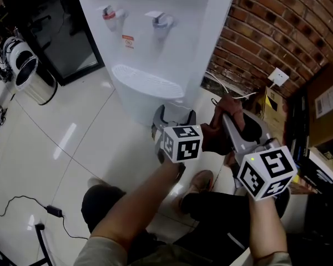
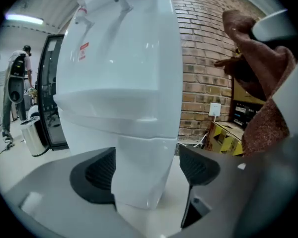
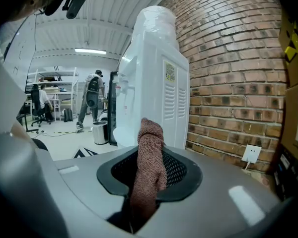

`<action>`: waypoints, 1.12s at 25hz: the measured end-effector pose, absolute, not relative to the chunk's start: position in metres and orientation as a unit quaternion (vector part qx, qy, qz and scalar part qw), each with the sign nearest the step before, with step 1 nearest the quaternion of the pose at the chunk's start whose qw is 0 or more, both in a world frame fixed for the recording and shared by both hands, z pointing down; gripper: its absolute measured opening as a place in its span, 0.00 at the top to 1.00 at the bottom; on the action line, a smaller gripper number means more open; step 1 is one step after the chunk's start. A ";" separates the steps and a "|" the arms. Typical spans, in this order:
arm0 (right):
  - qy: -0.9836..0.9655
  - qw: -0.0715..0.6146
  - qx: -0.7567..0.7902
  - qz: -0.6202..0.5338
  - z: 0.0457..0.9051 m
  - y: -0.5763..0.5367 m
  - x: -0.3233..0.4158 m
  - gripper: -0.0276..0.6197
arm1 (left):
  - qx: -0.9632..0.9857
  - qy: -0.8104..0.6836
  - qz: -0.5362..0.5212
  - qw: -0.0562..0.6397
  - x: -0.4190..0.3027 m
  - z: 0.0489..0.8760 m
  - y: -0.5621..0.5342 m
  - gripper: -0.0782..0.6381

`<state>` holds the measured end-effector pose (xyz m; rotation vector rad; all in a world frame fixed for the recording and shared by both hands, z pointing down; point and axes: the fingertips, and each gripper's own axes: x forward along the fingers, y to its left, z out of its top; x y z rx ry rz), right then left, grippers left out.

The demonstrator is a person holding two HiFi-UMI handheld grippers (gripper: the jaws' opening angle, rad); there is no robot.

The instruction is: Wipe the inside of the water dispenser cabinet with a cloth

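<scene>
The white water dispenser (image 1: pixel 155 37) stands before you by a brick wall (image 1: pixel 277 21). Your left gripper (image 1: pixel 175 115) sits near its lower front, jaws wide apart, gripping nothing. Beside it, your right gripper (image 3: pixel 149 171) clamps the reddish-brown cloth (image 1: pixel 213 137).

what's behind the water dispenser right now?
A brick wall, with a white wall socket low on it, off to the side. The stretch of wall directly behind the water dispenser is covered by its body.

Left gripper (image 2: pixel 149 170) fingers (image 2: pixel 97 173) spread wide (pointing slightly down), right gripper (image 3: pixel 150 175) clamped on cloth (image 3: pixel 149 138).
</scene>
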<state>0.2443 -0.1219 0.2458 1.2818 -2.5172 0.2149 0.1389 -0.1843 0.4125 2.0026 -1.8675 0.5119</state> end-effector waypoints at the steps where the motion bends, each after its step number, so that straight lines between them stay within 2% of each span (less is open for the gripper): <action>1: -0.878 0.155 0.446 0.074 0.246 -0.122 0.244 0.78 | 0.703 -0.664 0.176 0.181 0.140 0.414 -0.188 0.35; 14: -0.886 0.156 0.432 0.069 0.245 -0.124 0.235 0.78 | 0.693 -0.674 0.172 0.189 0.134 0.413 -0.184 0.35; 22: -0.901 0.140 0.407 0.049 0.230 -0.115 0.205 0.78 | 0.724 -0.638 0.196 0.178 0.118 0.410 -0.130 0.45; 28: -0.923 0.130 0.363 0.011 0.216 -0.102 0.155 0.78 | 0.731 -0.618 0.235 0.166 0.085 0.408 -0.085 0.46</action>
